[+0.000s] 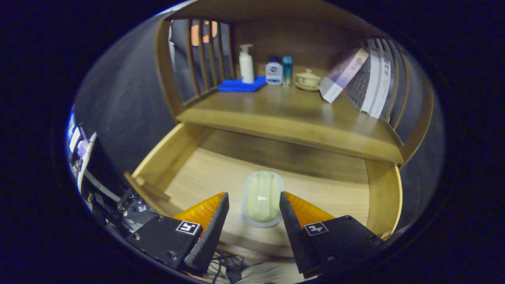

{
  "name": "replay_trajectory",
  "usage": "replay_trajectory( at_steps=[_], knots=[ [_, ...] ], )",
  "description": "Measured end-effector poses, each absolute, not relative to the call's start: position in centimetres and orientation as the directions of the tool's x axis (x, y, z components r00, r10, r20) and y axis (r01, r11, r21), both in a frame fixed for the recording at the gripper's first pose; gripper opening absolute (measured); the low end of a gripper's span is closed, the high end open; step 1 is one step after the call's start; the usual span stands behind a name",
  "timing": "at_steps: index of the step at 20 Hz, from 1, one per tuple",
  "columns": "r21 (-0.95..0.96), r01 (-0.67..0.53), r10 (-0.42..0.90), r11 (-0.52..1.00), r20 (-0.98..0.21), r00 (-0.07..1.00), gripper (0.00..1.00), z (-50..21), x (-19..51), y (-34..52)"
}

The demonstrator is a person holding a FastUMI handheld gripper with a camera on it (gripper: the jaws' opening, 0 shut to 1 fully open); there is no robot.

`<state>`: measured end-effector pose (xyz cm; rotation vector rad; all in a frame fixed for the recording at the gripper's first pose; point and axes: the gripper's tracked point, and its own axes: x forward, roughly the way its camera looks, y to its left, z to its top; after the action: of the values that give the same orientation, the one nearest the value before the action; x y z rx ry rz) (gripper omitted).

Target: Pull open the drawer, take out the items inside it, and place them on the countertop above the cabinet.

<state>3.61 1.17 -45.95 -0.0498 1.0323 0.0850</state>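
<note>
We have the drawer (189,165) pulled open in the lower middle of the frame, its pale wooden floor bare except for one item: a packet (263,197), pale yellow-green inside a clear wrapper, lying flat. It sits low in the centre, directly between our two fingers.

The gripper (252,215) is wide open, its dark ribbed pads standing on either side of the packet. The right finger looks just beside the wrapper's edge, perhaps touching it; the left finger is a little apart. We cannot tell how high the tips are above the drawer floor.

The packet's long axis runs away from us, along the line of the fingers, so closing would take it across its short width. That is the favourable grip, we judge, and little turning should be needed.

The countertop (284,114) lies above and beyond the drawer, in the upper middle. A cloth (232,85), a pump bottle (246,65), small bottles, a cup and books crowd its back; the front strip is bare.
</note>
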Motion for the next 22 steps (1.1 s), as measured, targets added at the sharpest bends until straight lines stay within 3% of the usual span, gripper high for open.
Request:
replay_trajectory(
  at_steps=[8,14,18,22],
  knots=[
    [0.049,-0.042,0.061,0.998,-0.931,0.36,0.74,-49.6,5.2,1.2],
    [0.012,-0.035,0.023,0.999,-0.935,0.353,0.54,-50.6,5.5,0.9],
    [0.039,0.037,0.023,0.999,-0.925,0.379,0.24,-49.0,5.9,0.3],
    [0.071,0.049,0.044,0.996,-0.904,0.424,0.23,-45.1,5.8,0.6]
  ],
)
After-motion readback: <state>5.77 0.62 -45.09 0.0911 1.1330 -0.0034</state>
